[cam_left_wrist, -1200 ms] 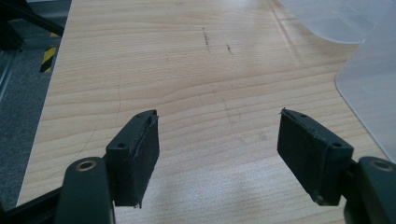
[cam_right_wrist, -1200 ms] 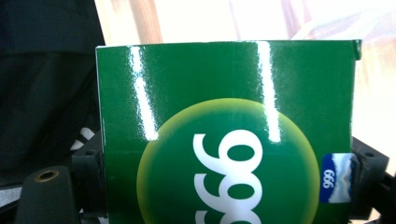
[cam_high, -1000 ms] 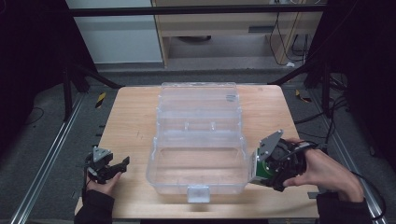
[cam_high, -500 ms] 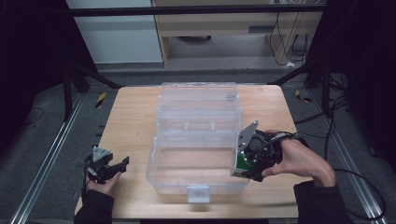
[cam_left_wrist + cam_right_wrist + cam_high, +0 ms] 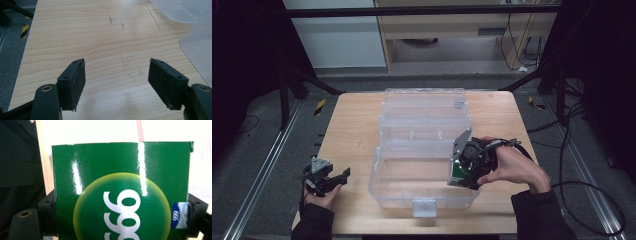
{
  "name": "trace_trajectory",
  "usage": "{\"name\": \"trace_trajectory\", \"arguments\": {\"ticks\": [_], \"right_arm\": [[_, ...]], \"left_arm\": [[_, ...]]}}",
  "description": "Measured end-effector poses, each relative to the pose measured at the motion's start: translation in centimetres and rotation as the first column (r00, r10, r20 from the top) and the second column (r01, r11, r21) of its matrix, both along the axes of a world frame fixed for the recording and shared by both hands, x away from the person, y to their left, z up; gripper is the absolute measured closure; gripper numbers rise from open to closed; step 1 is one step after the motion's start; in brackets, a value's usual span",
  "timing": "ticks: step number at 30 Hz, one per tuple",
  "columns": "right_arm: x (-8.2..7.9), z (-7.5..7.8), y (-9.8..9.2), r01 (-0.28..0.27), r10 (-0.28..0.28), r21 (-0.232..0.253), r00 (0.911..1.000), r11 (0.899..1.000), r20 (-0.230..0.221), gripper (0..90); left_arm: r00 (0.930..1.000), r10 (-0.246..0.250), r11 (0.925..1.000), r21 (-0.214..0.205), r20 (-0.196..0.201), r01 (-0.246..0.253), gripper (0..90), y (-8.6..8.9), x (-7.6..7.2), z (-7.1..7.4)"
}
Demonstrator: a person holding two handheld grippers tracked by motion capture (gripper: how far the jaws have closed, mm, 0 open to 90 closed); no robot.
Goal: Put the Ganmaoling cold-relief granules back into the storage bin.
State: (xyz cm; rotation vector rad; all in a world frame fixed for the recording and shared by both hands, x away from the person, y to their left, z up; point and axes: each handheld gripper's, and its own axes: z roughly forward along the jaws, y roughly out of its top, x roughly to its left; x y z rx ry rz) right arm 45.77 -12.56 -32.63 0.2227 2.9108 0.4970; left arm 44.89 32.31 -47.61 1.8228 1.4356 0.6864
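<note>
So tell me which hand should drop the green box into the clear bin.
Right. Its tongs are shut on the green box at the bin's right wall. The left tongs are open, with nothing between them, over bare table left of the bin.

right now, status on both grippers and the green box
Right gripper shut on green box, over the open clear bin. Left gripper open, empty, above the table. Nothing in the way.

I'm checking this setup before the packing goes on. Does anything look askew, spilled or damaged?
Nothing stands out. The clear plastic bin sits square on the wooden table, its lid folded back flat. The right claw grips a glossy green box, undented, over the bin's right end. The left claw is open above bare wood.
</note>
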Motion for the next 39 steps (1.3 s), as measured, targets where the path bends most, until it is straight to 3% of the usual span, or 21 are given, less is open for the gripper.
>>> {"name": "trace_trajectory", "arguments": {"ticks": [13,27,34,39], "right_arm": [[0.3,-1.8,1.5,-0.032,0.032,-0.040,0.9995,0.999,0.001,15.6],[0.4,-4.4,1.2,-0.020,0.018,-0.039,0.9992,0.999,-0.036,15.5],[0.6,-5.2,1.6,-0.032,0.030,-0.072,0.9991,0.997,-0.028,15.3],[0.8,-6.1,1.4,-0.017,0.015,-0.046,0.9989,0.999,-0.044,15.3]], "left_arm": [[1.0000,0.000,1.0000,0.002,0.003,0.000,29.3,0.0,0.0,0.0],[1.0000,0.001,1.0000,0.004,0.003,-0.001,29.3,0.0,0.0,0.1],[1.0000,0.002,1.0000,0.001,0.005,-0.002,29.4,0.0,-0.1,0.1],[1.0000,0.000,1.0000,0.003,0.005,0.000,29.4,0.0,0.0,0.1]]}}
